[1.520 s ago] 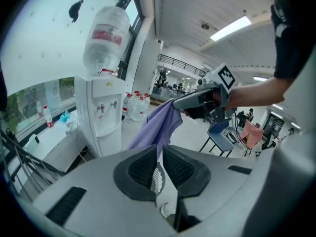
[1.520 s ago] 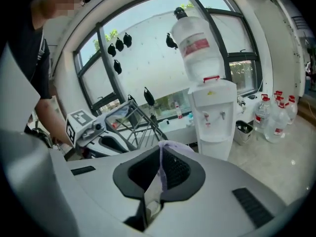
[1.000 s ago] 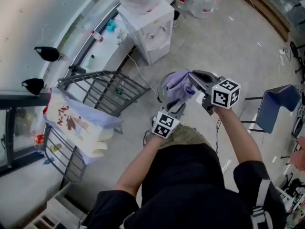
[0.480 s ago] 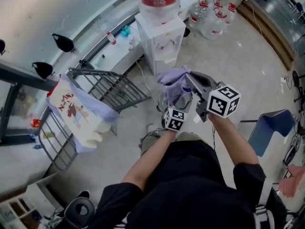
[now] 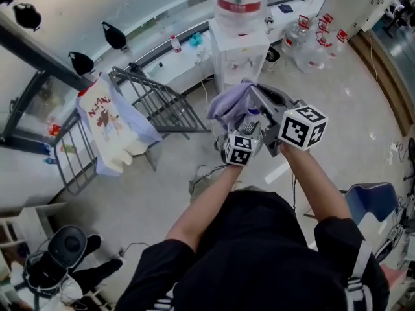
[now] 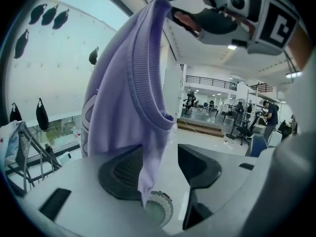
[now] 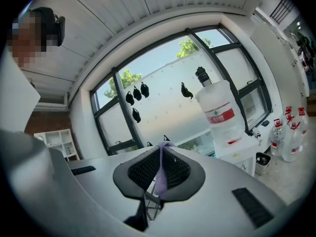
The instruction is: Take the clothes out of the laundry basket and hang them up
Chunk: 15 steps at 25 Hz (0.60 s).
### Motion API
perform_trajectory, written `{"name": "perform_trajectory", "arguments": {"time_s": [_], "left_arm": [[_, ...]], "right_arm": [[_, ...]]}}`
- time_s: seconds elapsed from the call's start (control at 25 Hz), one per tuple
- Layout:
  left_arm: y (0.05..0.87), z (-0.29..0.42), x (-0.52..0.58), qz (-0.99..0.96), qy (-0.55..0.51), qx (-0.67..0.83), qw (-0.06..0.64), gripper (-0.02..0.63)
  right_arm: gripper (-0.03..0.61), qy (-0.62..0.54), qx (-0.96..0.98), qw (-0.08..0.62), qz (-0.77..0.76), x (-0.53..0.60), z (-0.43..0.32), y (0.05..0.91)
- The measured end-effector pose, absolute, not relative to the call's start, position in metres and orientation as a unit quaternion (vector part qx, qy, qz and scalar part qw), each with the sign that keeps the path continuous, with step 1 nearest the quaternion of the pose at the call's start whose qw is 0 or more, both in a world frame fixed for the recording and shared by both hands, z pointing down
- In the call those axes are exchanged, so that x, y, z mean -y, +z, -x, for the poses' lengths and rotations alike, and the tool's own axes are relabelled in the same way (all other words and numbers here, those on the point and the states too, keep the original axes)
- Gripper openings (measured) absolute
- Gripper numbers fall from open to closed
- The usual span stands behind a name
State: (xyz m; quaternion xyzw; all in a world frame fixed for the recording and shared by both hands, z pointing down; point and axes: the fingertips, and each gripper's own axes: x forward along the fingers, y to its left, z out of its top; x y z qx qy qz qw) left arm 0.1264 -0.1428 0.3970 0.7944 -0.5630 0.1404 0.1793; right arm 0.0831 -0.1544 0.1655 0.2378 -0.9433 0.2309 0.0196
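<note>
A lilac garment (image 5: 228,103) hangs in front of me at chest height. My right gripper (image 5: 258,101), the upper one in the head view, is shut on its top edge; a strip of lilac cloth (image 7: 159,174) is pinched between the ribbed pads of my right gripper (image 7: 159,169). In the left gripper view the garment (image 6: 123,98) drapes down from the right gripper (image 6: 200,21). My left gripper (image 6: 160,164) sits just below; its jaws have just been opening and stand apart, with the loose hem hanging between them against the left pad (image 6: 123,174). In the head view my left gripper (image 5: 248,129) is under the cloth.
A grey drying rack (image 5: 159,109) stands to the left with a printed white and lilac garment (image 5: 110,131) over it. A water dispenser (image 5: 240,41) and several bottles (image 5: 311,41) are straight ahead. A blue chair (image 5: 366,199) is at the right.
Both grippers have lifted the lilac garment higher. The left jaws have opened and let go of the cloth. The head view has swung, so the rack and dispenser sit further right.
</note>
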Motion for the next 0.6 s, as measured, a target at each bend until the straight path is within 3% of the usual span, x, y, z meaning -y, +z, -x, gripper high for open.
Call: {"name": "perform_trajectory", "arguments": {"time_s": [0.4, 0.6], "left_arm": [[0.408, -0.083, 0.102, -0.785, 0.188, 0.567, 0.162, 0.210], [0.414, -0.106, 0.061, -0.790, 0.156, 0.556, 0.204, 0.210]], "right_arm": [[0.011, 0.219, 0.955, 0.051, -0.193, 0.129, -0.092, 0.174], [0.012, 0.226, 0.954, 0.062, -0.186, 0.119, -0.092, 0.180]]}}
